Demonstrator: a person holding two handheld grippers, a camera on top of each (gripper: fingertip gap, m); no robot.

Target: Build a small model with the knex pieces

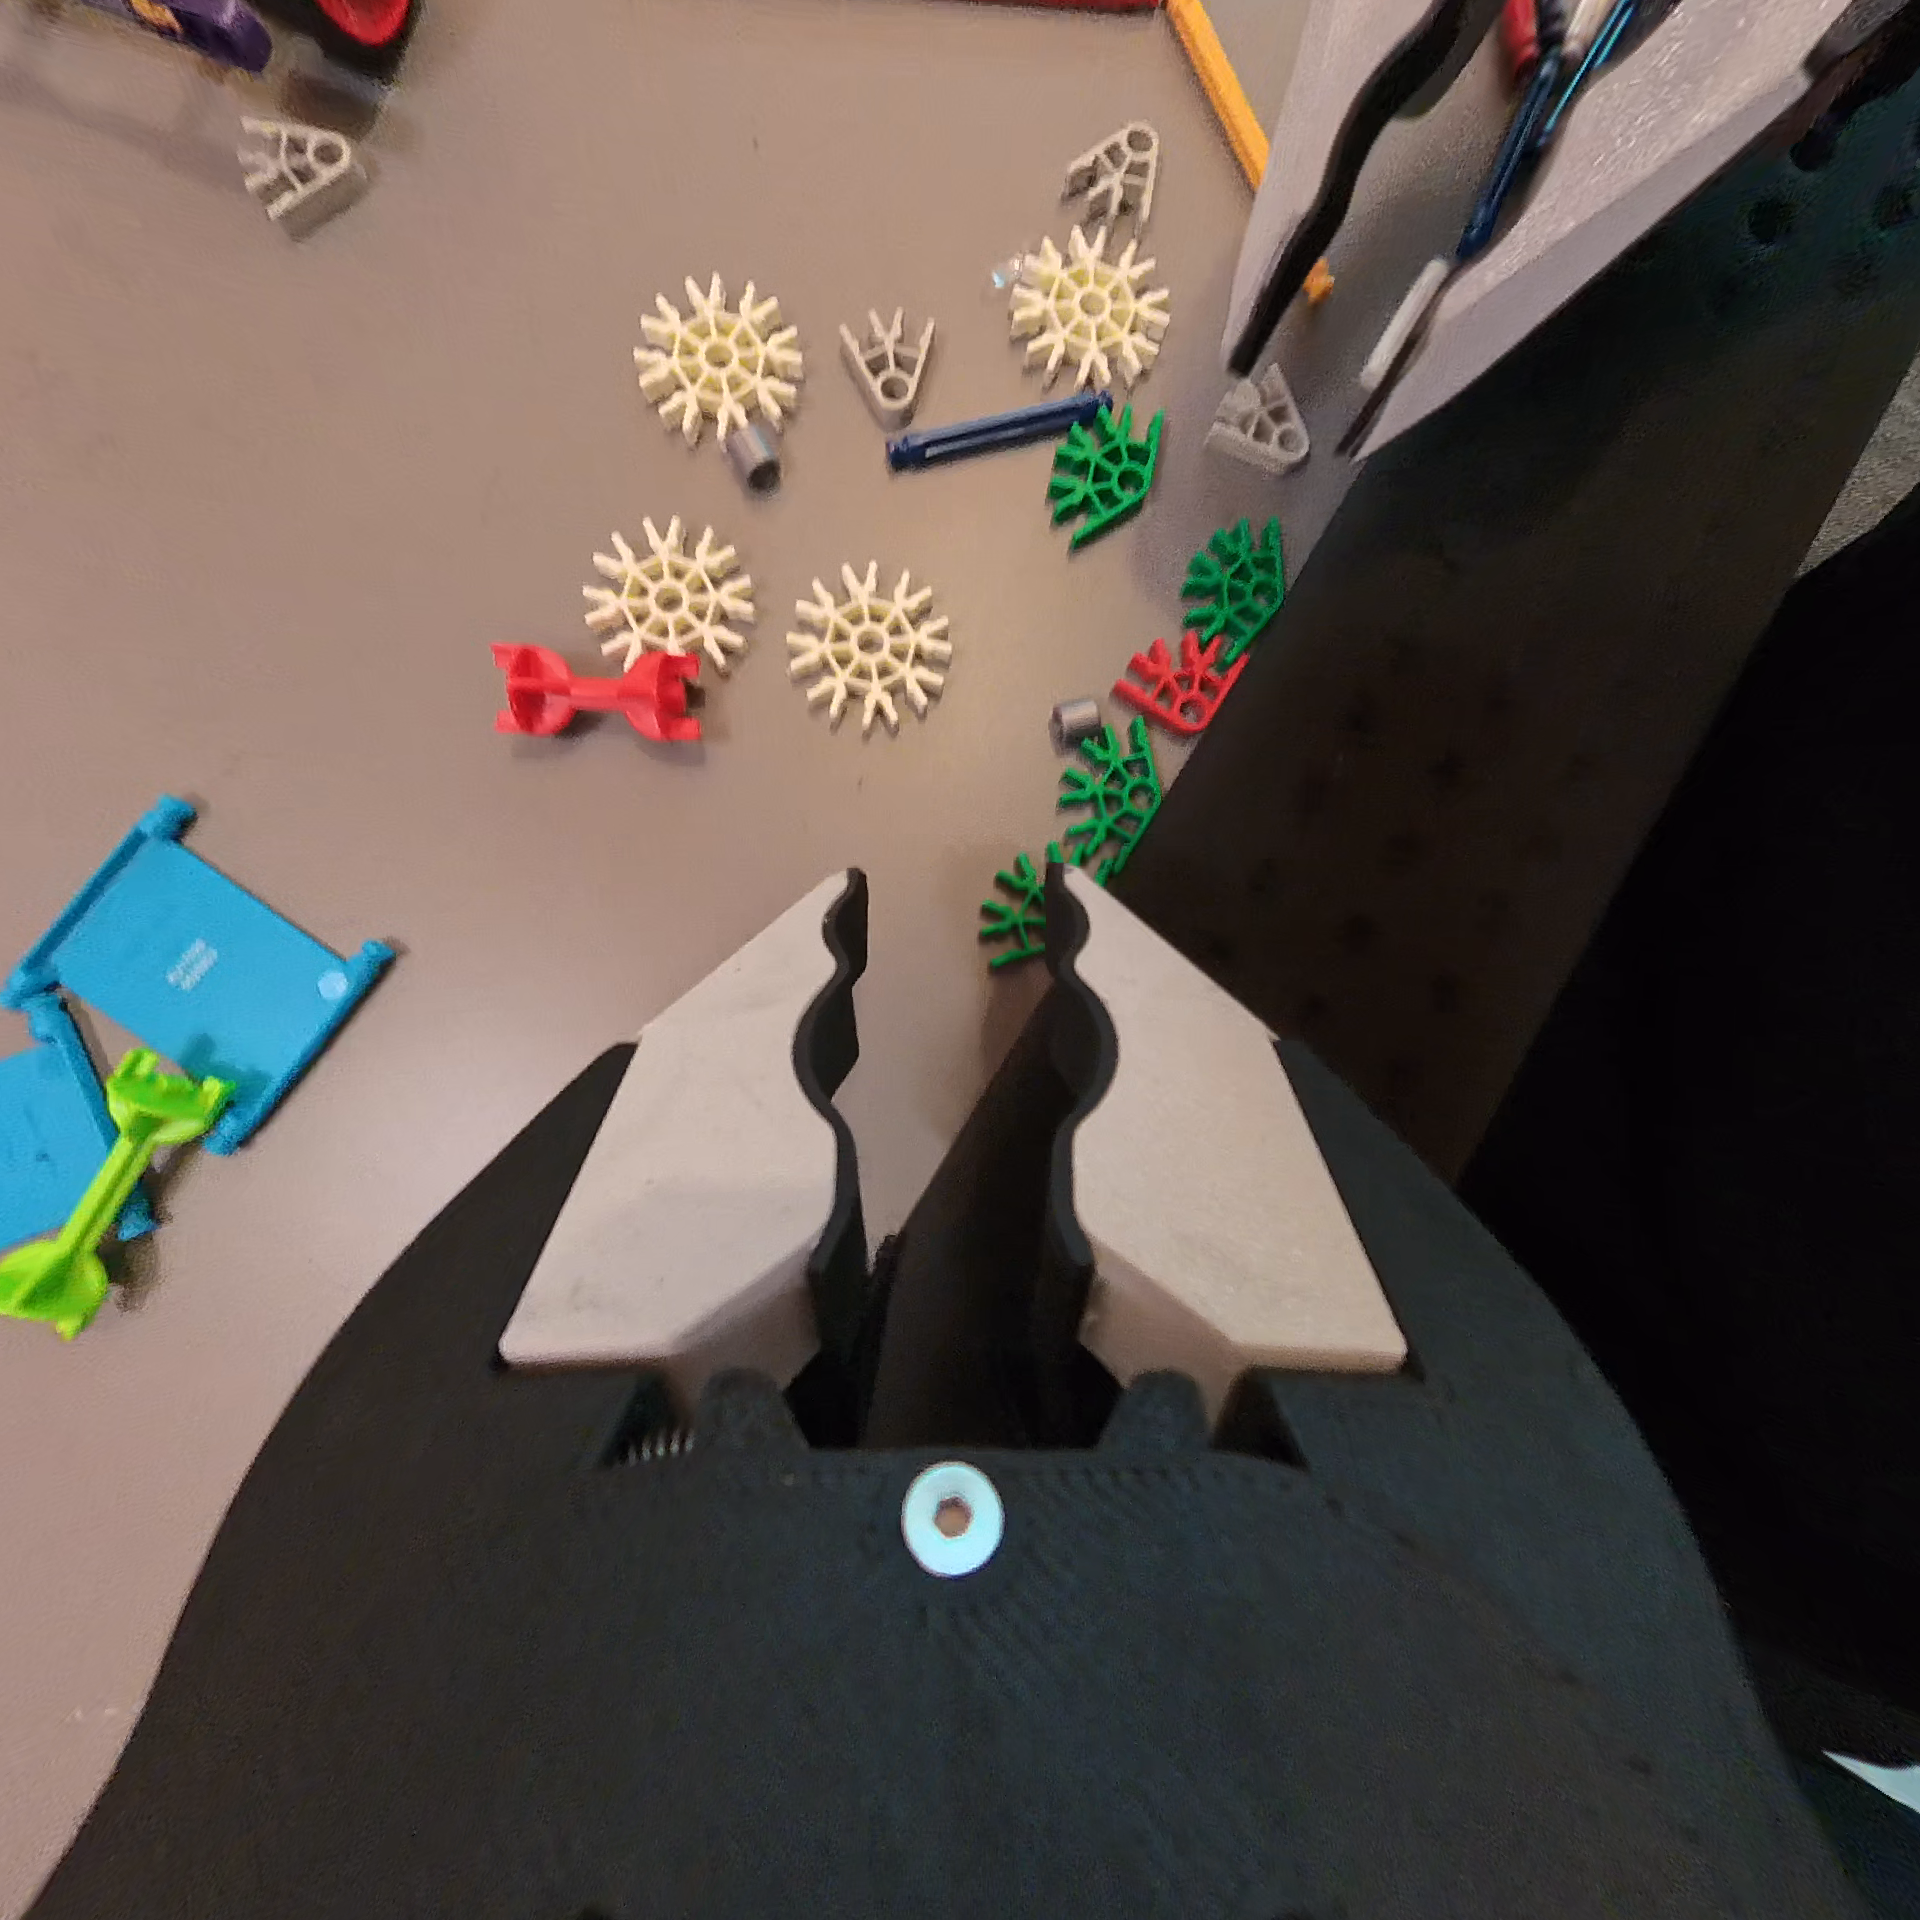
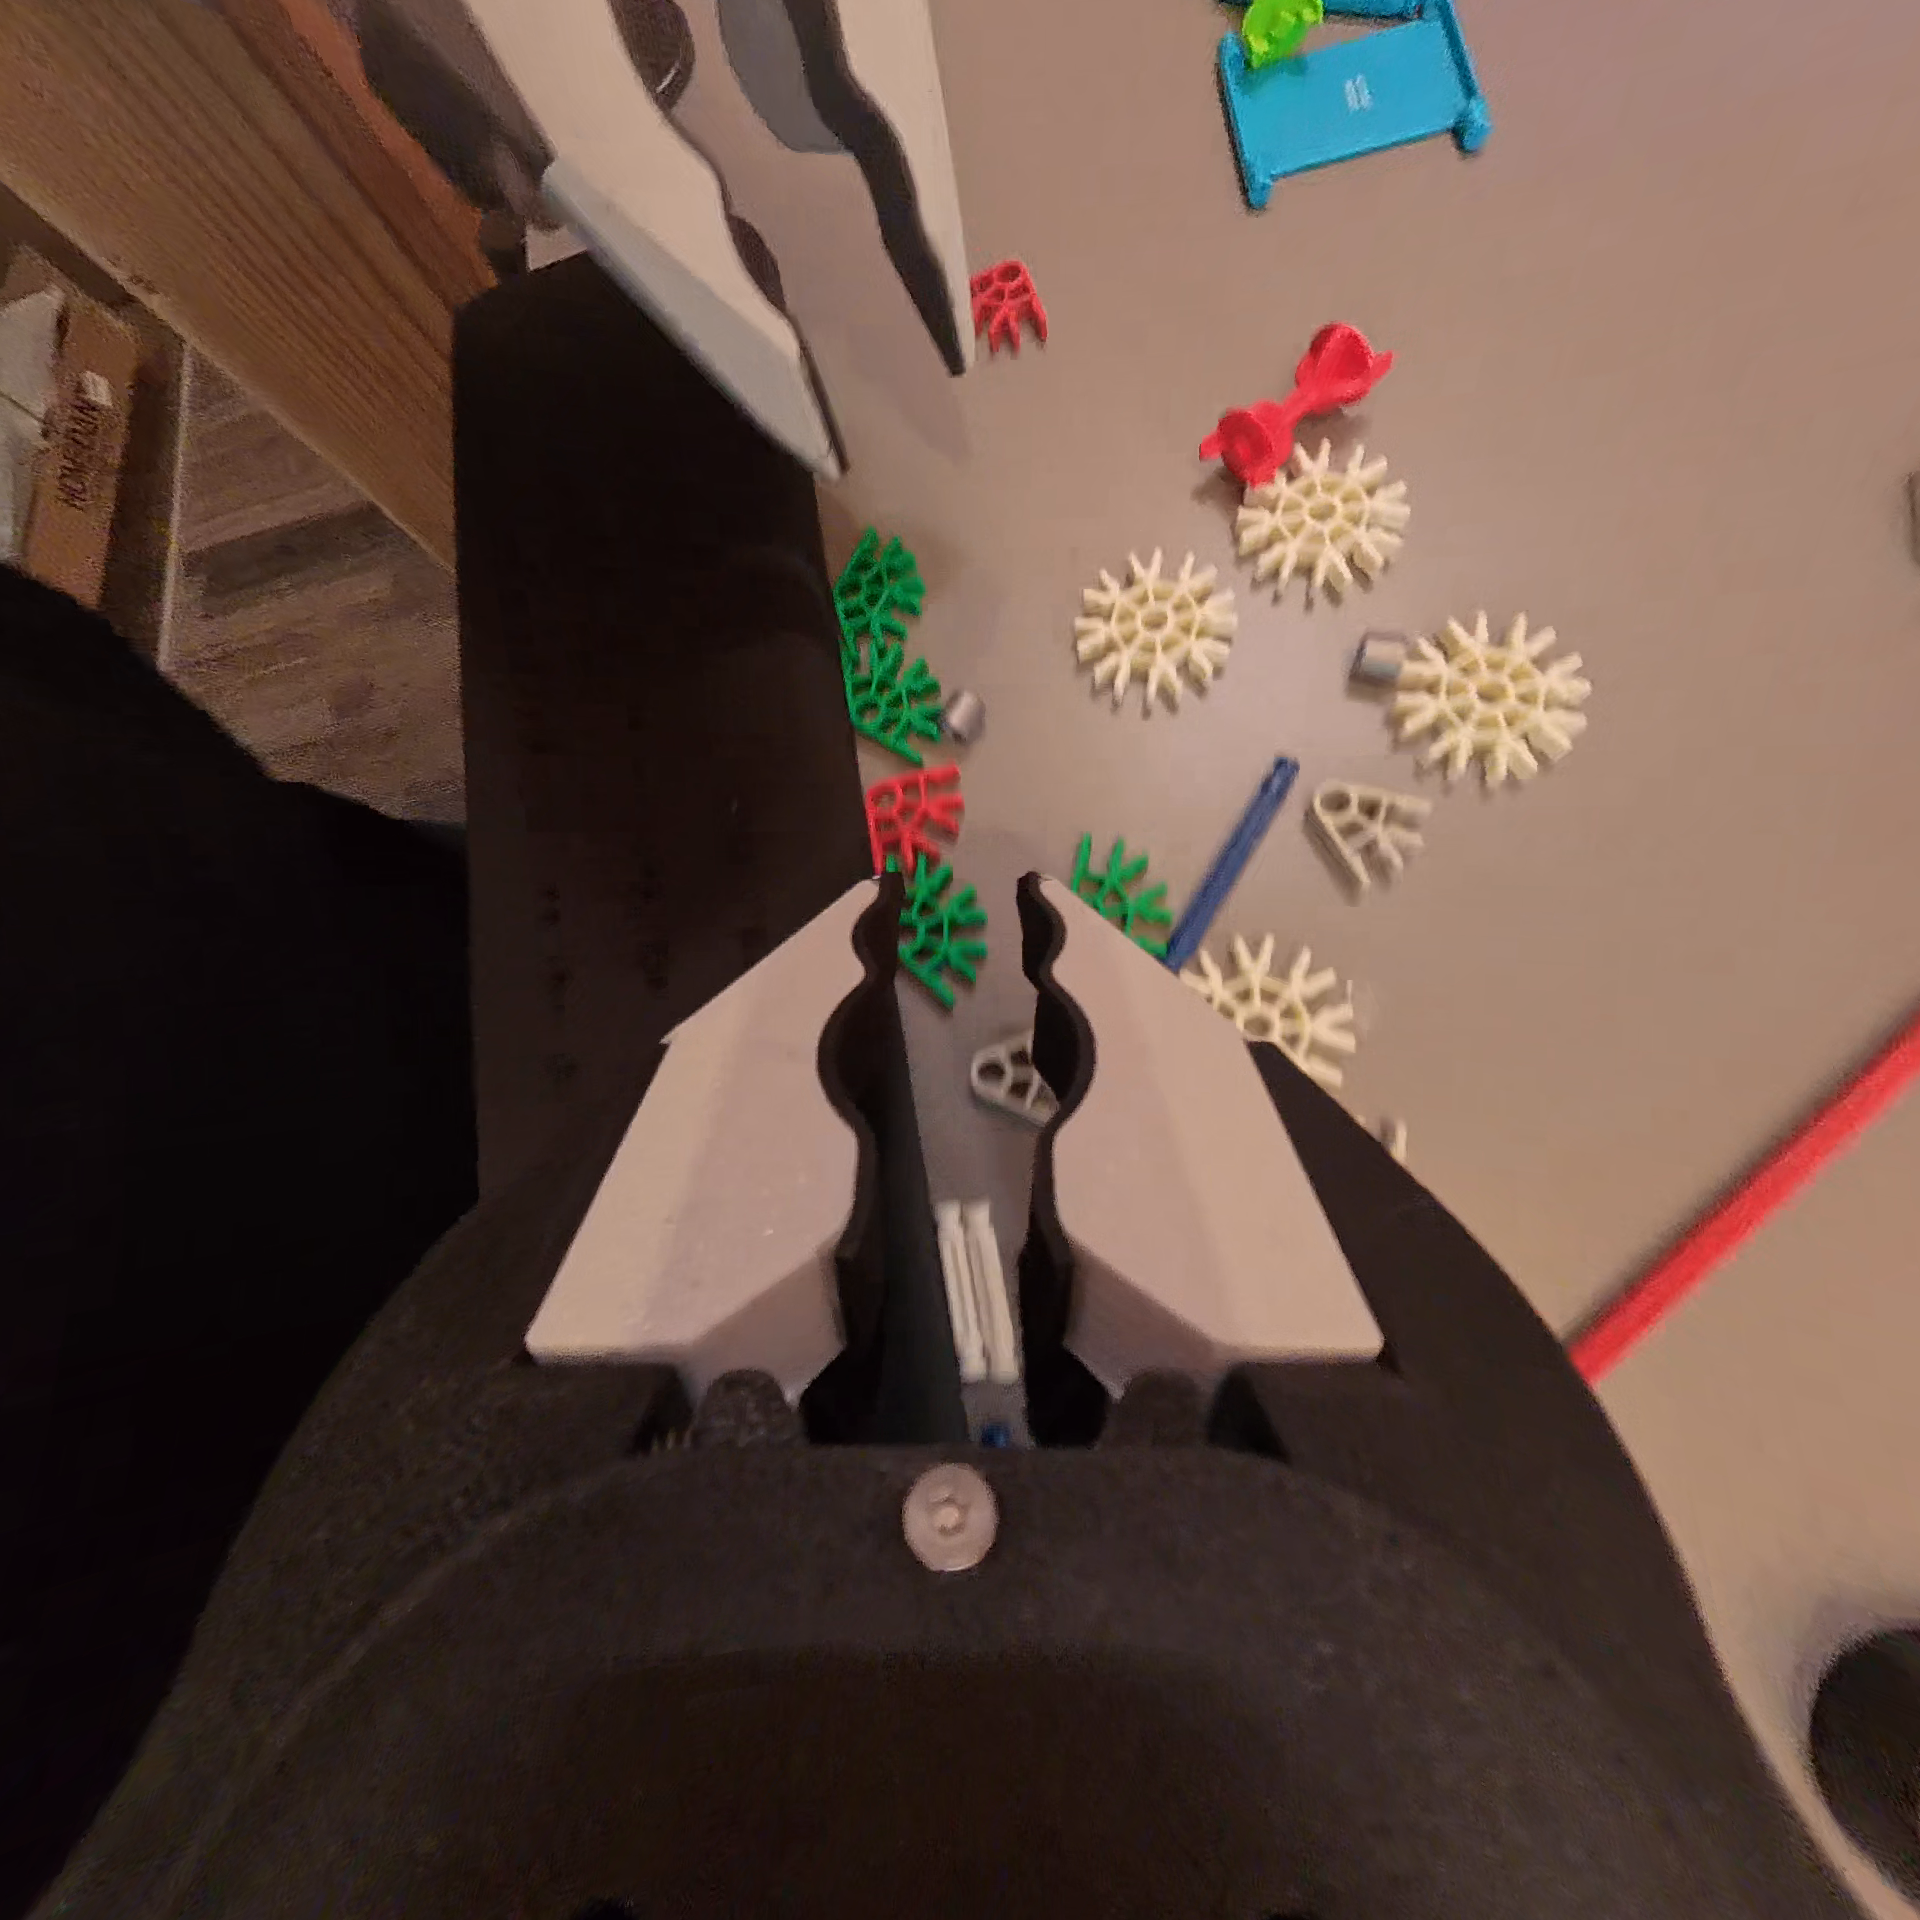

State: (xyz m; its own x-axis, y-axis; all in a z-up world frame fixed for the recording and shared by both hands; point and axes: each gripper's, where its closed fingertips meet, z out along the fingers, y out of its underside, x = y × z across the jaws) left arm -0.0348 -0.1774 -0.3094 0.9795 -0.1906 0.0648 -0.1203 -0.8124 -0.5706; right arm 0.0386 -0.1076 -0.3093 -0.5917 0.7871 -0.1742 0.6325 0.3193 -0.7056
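Note:
My left gripper (image 1: 958,891) is open and empty, just above the grey table. A green fan-shaped connector (image 1: 1013,914) lies by its right fingertip. My right gripper (image 2: 954,891) is open and empty too. Another green connector (image 2: 940,927) lies under the gap by its left fingertip, with a grey connector (image 2: 1010,1075) and white rods (image 2: 977,1288) showing between the fingers. Each gripper shows in the other's view: the right one (image 1: 1351,177), the left one (image 2: 831,187). Several cream snowflake connectors (image 1: 868,646) lie ahead.
A black strip (image 1: 1403,727) runs along the table edge, with green and red connectors (image 1: 1179,686) against it. A red spool piece (image 1: 592,694), dark blue rod (image 1: 997,431), blue panels (image 1: 208,966), lime rod (image 1: 104,1195) and long red rod (image 2: 1745,1205) lie around. Tip to tip, the grippers are about 10 centimeters apart.

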